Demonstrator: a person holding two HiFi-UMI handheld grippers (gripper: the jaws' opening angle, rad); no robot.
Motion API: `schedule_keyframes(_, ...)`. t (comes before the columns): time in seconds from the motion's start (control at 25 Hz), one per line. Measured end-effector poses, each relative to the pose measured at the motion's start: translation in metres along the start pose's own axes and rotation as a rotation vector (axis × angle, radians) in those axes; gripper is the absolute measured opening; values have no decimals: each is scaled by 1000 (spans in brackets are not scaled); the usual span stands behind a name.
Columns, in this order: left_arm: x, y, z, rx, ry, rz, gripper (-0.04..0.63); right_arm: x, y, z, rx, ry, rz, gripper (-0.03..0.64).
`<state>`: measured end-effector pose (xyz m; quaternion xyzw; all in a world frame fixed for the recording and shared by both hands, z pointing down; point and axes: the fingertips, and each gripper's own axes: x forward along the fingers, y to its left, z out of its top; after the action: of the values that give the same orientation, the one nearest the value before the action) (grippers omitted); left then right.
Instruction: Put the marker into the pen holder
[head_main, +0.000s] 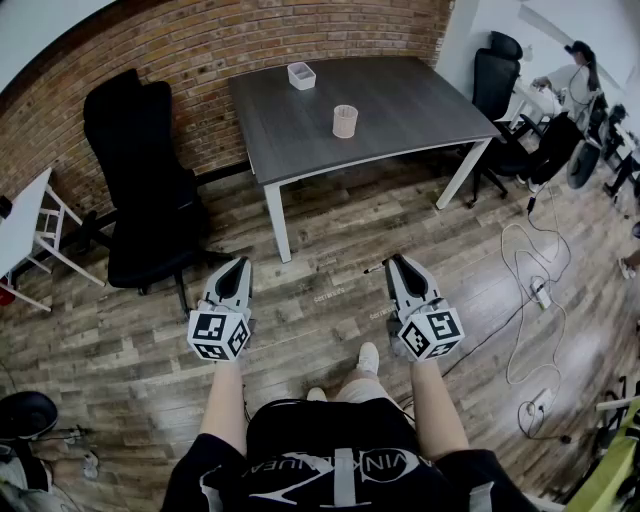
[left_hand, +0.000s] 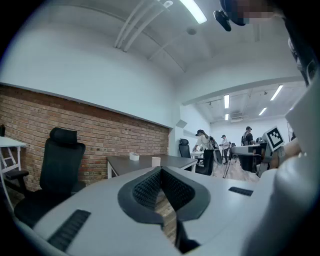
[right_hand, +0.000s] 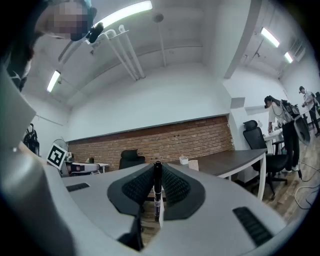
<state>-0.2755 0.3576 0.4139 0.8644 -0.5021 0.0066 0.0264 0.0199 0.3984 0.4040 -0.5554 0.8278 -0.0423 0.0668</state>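
The marker (right_hand: 157, 192) stood upright between the pads of the right claw (right_hand: 157, 175), pinched by narrow-set jaws, its dark cap rising just above the fingertips. In the head view a thin end of the marker (head_main: 373, 268) poked out to the left of that claw (head_main: 395, 262), which was held over the wooden floor (head_main: 320, 250), well short of the counter (head_main: 420, 100).

The left claw (head_main: 238, 265) was level with it, well apart to the person's left. Its own view showed the jaws (left_hand: 161, 172) closed tip to tip with nothing between them.

The pale pen holder (head_main: 345, 121) stood upright near the middle of the dark grey counter. A small white box (head_main: 301, 75) sat apart from it near the far left corner, beside the brick wall (head_main: 200, 50). Both showed small past the right claw's jaws, the pen holder (right_hand: 193, 165) just right of the box (right_hand: 183, 160).

A black office chair (head_main: 140, 190) stood off the counter's left edge. White cables (head_main: 535, 290) lay looped on the floor to the right. Beyond the counter's right edge a person (head_main: 575, 70) sat among more chairs and desks.
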Motion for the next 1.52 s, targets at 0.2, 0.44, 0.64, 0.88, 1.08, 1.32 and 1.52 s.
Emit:
schedule_keyframes(0.2, 2, 4, 0, -2, -7, 3, 15, 2, -1, -1, 6, -5, -3, 58)
schedule_keyframes(0.44, 7, 6, -3, -5, 1, 1, 15, 10, -1, -5, -5, 5, 1, 58)
schedule_keyframes(0.64, 12, 15, -6, -13, 12, 14, 15, 17, -10, -5, -1, 9, -10, 58)
schedule_keyframes(0.88, 39, 30, -8, -19, 15, 16, 15, 42, -35, -7, 11, 11, -33, 58)
schedule_keyframes(1.08, 80, 41, -13, -28, 24, 13, 15, 80, -58, -14, 19, 24, -17, 58)
schedule_keyframes(1.32, 136, 53, -16, -36, 41, 29, 15, 132, -96, -15, 36, 36, 1, 58)
schedule_keyframes(1.52, 183, 64, -13, -54, 42, 54, 15, 177, -126, -13, 43, 54, 31, 58)
